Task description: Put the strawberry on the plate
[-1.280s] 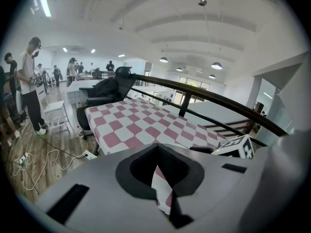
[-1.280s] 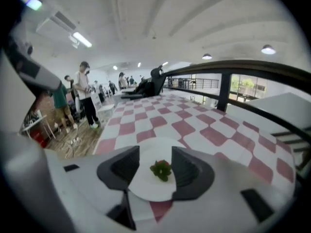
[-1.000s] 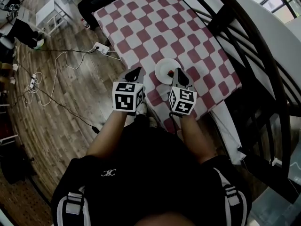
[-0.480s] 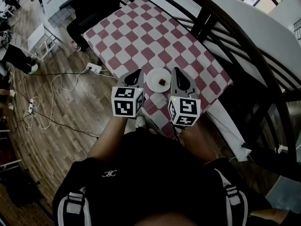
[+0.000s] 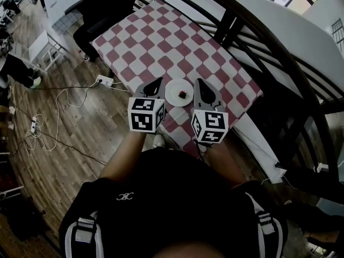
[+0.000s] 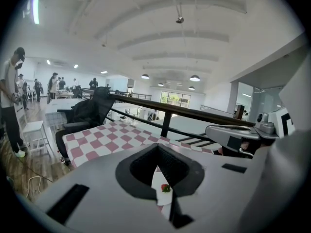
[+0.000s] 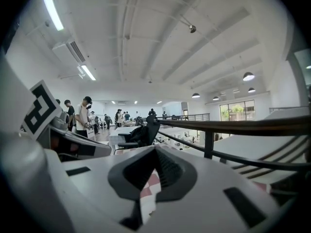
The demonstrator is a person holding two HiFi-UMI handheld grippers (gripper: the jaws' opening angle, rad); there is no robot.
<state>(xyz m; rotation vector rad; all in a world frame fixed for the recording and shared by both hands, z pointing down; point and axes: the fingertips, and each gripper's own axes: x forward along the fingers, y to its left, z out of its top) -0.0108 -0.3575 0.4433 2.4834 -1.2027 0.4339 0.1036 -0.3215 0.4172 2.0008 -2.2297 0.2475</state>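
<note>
Red strawberry (image 5: 184, 95) found lying on white plate (image 5: 173, 88), a little right of centre, touching nothing else. Saw plate resting on red-and-white checked desk (image 5: 161, 47), close to its near edge. Noted left tool (image 5: 159, 81) and right tool (image 5: 200, 82) held above that edge, one at each side of plate, tips pointing away from body and clear of plate and fruit. Read both from their own views: left jaws brought together with only a thin slit between, plate and strawberry glimpsed through it further off; right jaws likewise pressed together, a strip of checked cloth showing through the slit. Gripped nothing in either. Made out marker cube on back of each tool, bare forearms behind, black shirt below. Spotted dark railing (image 5: 252, 31) curving along right side of desk, wood floor (image 5: 70, 138) at left with white power strip (image 5: 104, 80) lying on it, and black chair (image 6: 90, 115) at far end of desk.
</note>
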